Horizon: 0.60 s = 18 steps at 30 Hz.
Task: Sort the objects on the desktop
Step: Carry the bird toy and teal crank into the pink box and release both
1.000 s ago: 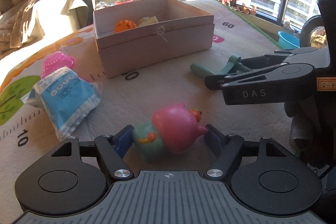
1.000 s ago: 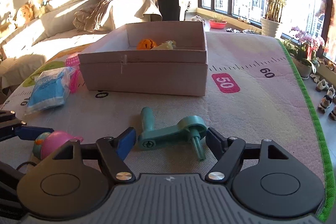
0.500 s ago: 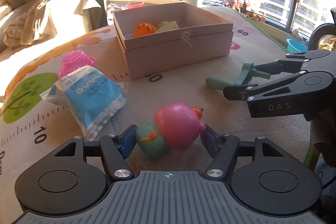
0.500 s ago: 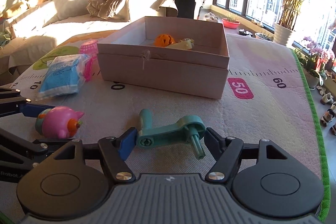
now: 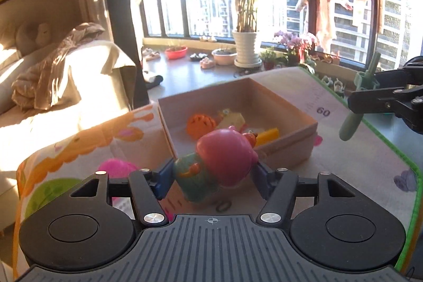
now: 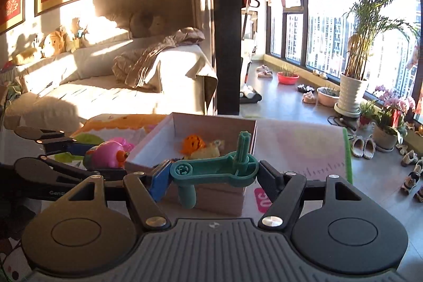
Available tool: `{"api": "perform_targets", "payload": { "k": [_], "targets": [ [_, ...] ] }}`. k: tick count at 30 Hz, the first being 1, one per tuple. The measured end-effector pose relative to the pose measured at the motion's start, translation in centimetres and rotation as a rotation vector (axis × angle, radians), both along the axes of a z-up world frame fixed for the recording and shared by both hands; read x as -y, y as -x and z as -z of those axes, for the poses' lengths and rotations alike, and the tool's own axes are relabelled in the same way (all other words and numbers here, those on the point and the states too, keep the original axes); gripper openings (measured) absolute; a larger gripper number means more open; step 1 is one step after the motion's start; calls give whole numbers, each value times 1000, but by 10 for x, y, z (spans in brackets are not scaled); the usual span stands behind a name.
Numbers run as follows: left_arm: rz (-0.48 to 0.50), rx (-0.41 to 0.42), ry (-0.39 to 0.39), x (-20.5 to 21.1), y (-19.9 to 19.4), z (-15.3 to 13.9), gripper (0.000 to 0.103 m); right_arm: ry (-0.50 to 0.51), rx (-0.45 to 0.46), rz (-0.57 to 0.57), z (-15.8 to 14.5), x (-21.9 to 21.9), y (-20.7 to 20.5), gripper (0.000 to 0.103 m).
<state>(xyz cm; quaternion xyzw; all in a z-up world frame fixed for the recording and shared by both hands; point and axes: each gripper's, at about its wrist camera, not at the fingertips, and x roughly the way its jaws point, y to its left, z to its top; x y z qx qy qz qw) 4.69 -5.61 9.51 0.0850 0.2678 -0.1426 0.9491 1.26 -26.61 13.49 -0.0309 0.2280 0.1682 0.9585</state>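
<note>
My left gripper (image 5: 212, 172) is shut on a pink and teal toy figure (image 5: 222, 160) and holds it in the air in front of the open cardboard box (image 5: 288, 147). My right gripper (image 6: 212, 171) is shut on a teal plastic crank handle (image 6: 219, 171) and holds it lifted near the box (image 6: 211, 120). The box holds an orange ball (image 5: 201, 123), a yellow toy (image 5: 234, 119) and an orange-yellow piece (image 5: 267, 136). The toy figure also shows at the left of the right wrist view (image 6: 105, 153), and the crank at the right of the left wrist view (image 5: 354, 112).
The box stands on a play mat (image 5: 357, 163) printed with ruler numbers. A pink basket toy (image 5: 116, 168) lies on the mat to the left of the box. A sofa (image 6: 92, 86) is beyond the mat, with potted plants (image 6: 354, 86) and shoes by the windows.
Both grippers have lifted their objects off the mat and moved up toward the box. The views now look down into the box from higher.
</note>
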Motion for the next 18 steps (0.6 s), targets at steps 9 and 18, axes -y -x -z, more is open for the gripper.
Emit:
{"api": "perform_targets", "payload": {
  "k": [9, 18],
  "targets": [
    [-19, -29, 21, 21, -71, 16, 89, -8, -9, 29, -9, -4, -52, 70],
    [-67, -86, 61, -13, -53, 29, 96, -19, -240, -5, 28, -47, -135, 71]
  ]
}}
